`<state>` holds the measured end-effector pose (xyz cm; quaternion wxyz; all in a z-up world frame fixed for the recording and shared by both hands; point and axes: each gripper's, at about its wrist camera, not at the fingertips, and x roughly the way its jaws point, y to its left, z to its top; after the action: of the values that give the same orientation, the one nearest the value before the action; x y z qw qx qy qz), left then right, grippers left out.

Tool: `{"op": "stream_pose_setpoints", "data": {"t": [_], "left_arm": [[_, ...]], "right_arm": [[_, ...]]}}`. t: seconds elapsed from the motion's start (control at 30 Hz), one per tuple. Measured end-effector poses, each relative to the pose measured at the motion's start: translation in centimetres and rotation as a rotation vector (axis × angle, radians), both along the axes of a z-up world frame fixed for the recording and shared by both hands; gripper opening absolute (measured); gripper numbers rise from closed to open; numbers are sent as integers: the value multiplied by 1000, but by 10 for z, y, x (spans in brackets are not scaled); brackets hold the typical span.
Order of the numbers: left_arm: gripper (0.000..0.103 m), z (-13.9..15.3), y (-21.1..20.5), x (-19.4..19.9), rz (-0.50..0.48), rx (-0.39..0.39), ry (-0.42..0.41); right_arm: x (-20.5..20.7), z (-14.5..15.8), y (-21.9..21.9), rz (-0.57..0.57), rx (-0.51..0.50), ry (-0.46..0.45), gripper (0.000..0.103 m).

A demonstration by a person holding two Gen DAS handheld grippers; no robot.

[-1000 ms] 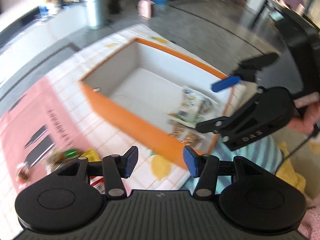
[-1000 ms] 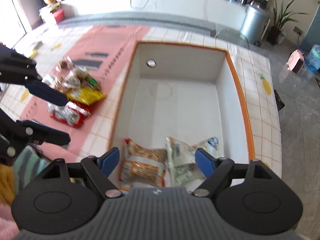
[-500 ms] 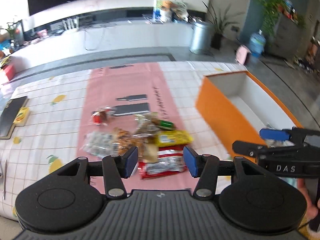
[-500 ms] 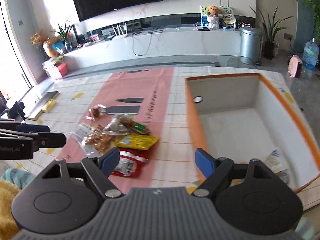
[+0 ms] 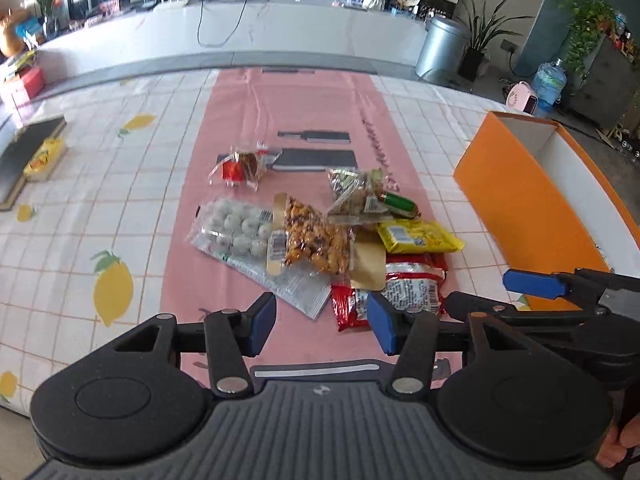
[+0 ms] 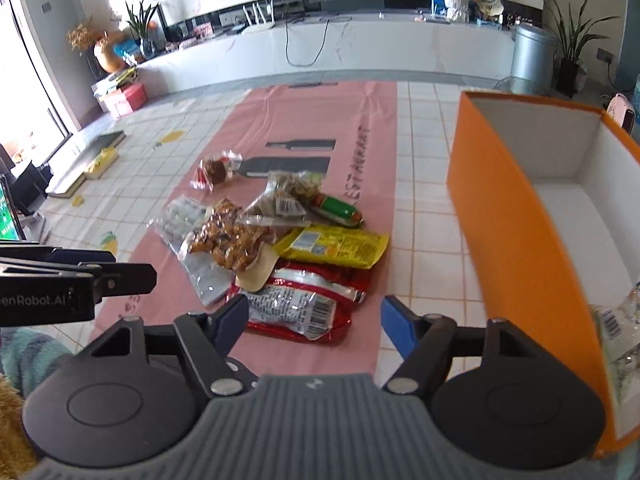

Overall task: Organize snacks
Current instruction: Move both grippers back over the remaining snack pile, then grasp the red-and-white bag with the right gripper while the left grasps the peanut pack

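Note:
A pile of snack packets lies on the pink mat (image 5: 296,120): a red packet (image 5: 396,292) (image 6: 304,304), a yellow packet (image 5: 418,235) (image 6: 336,246), a bag of brown fried snacks (image 5: 312,236) (image 6: 228,240), a clear bag of white balls (image 5: 236,228), a green sausage (image 5: 398,202) (image 6: 338,209) and a small red candy bag (image 5: 240,166) (image 6: 214,170). The orange box (image 5: 520,204) (image 6: 508,216) stands to the right, with a packet (image 6: 616,320) inside. My left gripper (image 5: 322,326) is open and empty, just short of the pile. My right gripper (image 6: 314,322) is open and empty over the red packet.
A dark board with a yellow packet (image 5: 40,156) lies at the table's far left. A white counter (image 5: 240,32) and a metal bin (image 5: 440,46) stand beyond the table. The tablecloth has a lemon print (image 5: 112,284).
Both grippers have swung away from the orange box to face the snack pile on the pink mat. Both stay open and empty.

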<state>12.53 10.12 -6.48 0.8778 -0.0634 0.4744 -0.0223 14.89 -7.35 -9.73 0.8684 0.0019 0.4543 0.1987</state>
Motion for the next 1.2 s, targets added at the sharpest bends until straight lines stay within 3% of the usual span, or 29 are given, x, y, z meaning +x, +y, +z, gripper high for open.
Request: {"op": "stream_pose_setpoints", "data": {"t": [0.2, 0.3, 0.43, 0.57, 0.73, 0.83, 0.9, 1.0, 1.13, 1.2], "left_arm": [[62, -24, 0, 13, -50, -51, 77], [56, -38, -6, 18, -51, -60, 104], [52, -53, -19, 28, -88, -74, 125], [48, -62, -29, 40, -102, -77, 148], [38, -68, -38, 48, -141, -86, 179], [26, -68, -48, 43, -190, -144, 205], [26, -69, -59, 38, -226, -214, 223], [22, -70, -75, 31, -249, -218, 196], [23, -71, -79, 27, -267, -308, 187], [23, -63, -79, 25, -263, -267, 173]], "right_arm": [[23, -26, 12, 50, -26, 70, 64], [33, -35, 9, 24, -45, 73, 58], [38, -46, 9, 70, -40, 122, 55], [33, -53, 8, 92, -67, 131, 37], [37, -57, 3, 85, -20, 146, 22], [35, -55, 0, 81, -70, 138, 0], [35, -58, -6, 62, -103, 156, 0], [35, -61, -22, 12, -87, 180, 0], [35, -57, -42, -66, -85, 177, 2], [35, -52, -49, -93, -52, 190, 9]]}}
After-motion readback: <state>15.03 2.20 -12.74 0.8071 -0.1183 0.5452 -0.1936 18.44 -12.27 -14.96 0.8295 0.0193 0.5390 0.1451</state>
